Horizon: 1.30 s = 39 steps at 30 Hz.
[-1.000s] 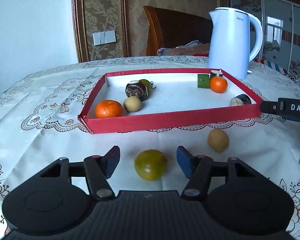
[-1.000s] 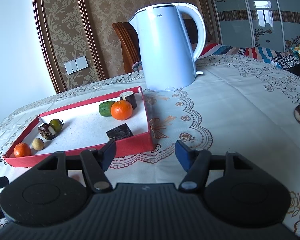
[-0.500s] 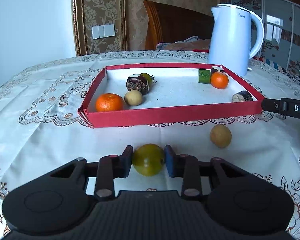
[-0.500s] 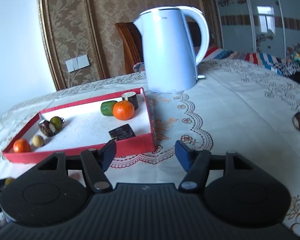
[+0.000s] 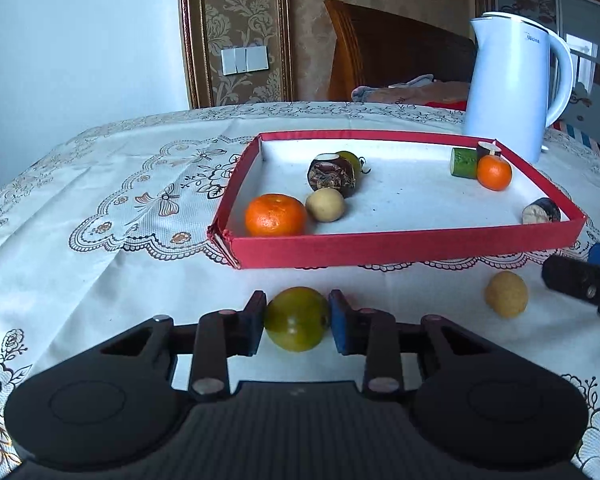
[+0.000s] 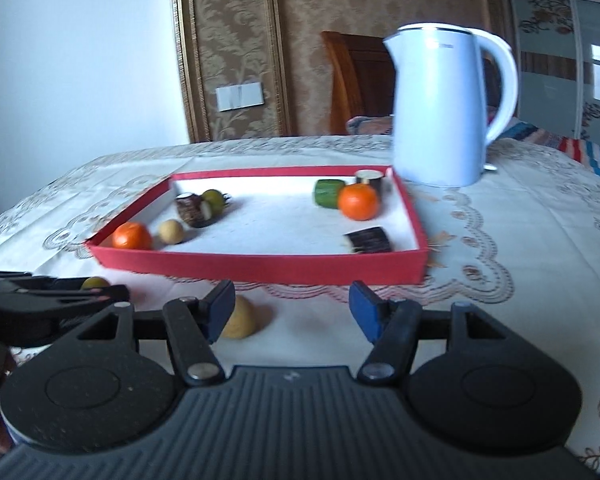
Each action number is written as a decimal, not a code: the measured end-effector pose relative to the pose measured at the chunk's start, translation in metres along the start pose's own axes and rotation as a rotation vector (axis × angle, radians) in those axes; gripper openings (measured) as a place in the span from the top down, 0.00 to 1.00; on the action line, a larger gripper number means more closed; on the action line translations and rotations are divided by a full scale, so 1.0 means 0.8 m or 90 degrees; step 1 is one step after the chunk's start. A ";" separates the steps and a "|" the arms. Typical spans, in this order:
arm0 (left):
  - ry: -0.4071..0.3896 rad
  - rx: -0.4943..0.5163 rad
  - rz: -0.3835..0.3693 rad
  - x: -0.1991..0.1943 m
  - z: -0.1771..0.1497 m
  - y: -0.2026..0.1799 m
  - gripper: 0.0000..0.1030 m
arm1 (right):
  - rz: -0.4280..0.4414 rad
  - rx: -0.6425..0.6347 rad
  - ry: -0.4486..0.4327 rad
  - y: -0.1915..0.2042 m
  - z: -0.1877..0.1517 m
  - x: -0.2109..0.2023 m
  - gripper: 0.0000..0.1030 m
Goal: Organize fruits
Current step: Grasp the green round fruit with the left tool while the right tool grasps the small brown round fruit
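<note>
My left gripper (image 5: 297,320) is shut on a green round fruit (image 5: 296,322) just in front of the red tray (image 5: 404,244). A tan round fruit (image 5: 505,293) lies on the cloth to its right. The tray holds two oranges (image 5: 275,216), a tan fruit (image 5: 325,205), dark brown pieces (image 5: 332,174) and a green piece (image 5: 463,162). My right gripper (image 6: 292,312) is open and empty, with the tan fruit (image 6: 240,318) by its left finger. The left gripper also shows in the right wrist view (image 6: 56,300).
A white kettle (image 5: 516,88) stands behind the tray's far right corner, also in the right wrist view (image 6: 444,108). A wooden chair (image 5: 392,52) stands beyond the table. The patterned tablecloth (image 5: 120,200) spreads to the left of the tray.
My left gripper closed on the green fruit. My right gripper swung left, so the tray's front and the tan fruit now lie before it.
</note>
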<state>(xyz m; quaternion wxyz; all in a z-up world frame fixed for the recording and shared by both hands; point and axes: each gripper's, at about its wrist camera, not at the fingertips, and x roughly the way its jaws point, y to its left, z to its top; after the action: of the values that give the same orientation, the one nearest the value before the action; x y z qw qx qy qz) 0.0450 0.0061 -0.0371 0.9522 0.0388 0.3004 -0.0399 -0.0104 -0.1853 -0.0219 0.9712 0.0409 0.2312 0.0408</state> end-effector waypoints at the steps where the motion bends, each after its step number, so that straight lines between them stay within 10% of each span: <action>1: -0.002 0.005 0.003 0.000 -0.001 -0.002 0.68 | 0.002 -0.005 0.000 0.004 0.000 0.000 0.39; 29: 0.003 -0.027 -0.016 0.002 -0.003 0.009 0.68 | -0.001 -0.011 0.065 0.031 0.003 0.049 0.39; 39: 0.003 -0.027 -0.016 0.002 -0.003 0.008 0.68 | -0.016 -0.022 0.095 0.037 0.003 0.063 0.56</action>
<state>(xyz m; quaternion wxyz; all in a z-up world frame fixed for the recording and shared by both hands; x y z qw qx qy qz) 0.0455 0.0127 -0.0396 0.9516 0.0150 0.3037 -0.0457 0.0334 -0.1511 -0.0396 0.9522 0.0180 0.3030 0.0352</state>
